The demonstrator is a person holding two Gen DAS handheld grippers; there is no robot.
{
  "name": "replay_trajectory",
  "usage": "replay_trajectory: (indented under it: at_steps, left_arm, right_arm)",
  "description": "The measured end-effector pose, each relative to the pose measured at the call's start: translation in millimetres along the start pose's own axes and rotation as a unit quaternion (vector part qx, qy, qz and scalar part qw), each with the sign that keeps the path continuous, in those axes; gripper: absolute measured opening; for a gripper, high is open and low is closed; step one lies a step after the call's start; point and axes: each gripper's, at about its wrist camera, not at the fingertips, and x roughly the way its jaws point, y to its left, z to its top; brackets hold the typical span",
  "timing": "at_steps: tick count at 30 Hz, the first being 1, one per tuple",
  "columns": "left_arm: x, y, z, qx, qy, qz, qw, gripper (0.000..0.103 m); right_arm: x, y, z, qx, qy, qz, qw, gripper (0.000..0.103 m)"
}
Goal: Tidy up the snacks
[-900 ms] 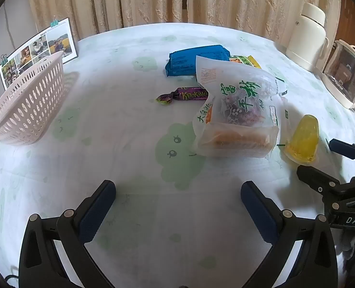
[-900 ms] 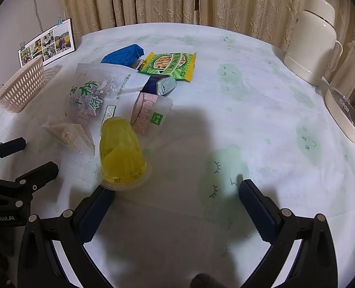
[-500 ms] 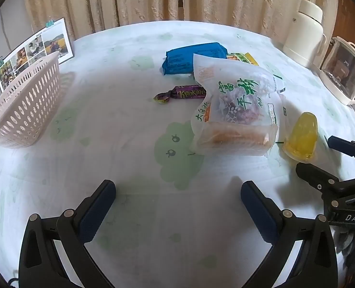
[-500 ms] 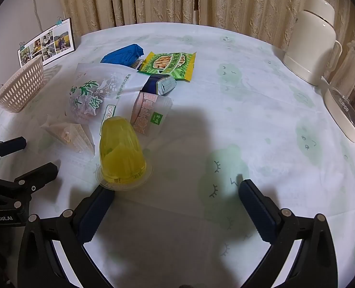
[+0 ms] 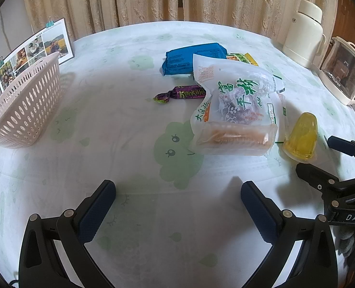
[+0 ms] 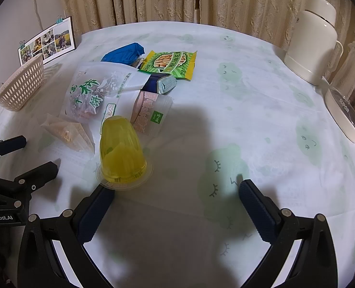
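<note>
Snacks lie in a loose pile on the round table: a blue packet (image 5: 194,57), a purple wrapped candy (image 5: 182,94), a large clear bag with green characters (image 5: 237,105), a green-yellow peanut pack (image 6: 170,63), a small pink pack (image 6: 151,112) and a yellow jelly cup (image 6: 122,154) standing upside down. A pale pink slotted basket (image 5: 26,105) sits at the left edge. My left gripper (image 5: 177,206) is open over bare cloth, short of the pile. Also open, my right gripper (image 6: 175,206) has its left finger just in front of the jelly cup (image 5: 302,139).
A cream thermos (image 6: 314,40) and a glass electric kettle (image 6: 352,100) stand at the right edge. A clipped photo card (image 5: 33,52) leans behind the basket. Curtains hang behind the table. The cloth has green cloud prints.
The left wrist view has drifted slightly, so the snacks and basket sit a little further off and lower. The right gripper has barely moved. Both stay open.
</note>
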Motion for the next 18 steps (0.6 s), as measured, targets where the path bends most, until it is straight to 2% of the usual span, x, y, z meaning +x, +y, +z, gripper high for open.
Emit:
replay_trajectory:
  at_steps: [18]
  left_arm:
    - [-0.4,0.8,0.1,0.001,0.000,-0.001,1.0000,0.103]
  right_arm:
    - [1.1,1.0,1.5,0.001,0.000,0.001,1.000,0.103]
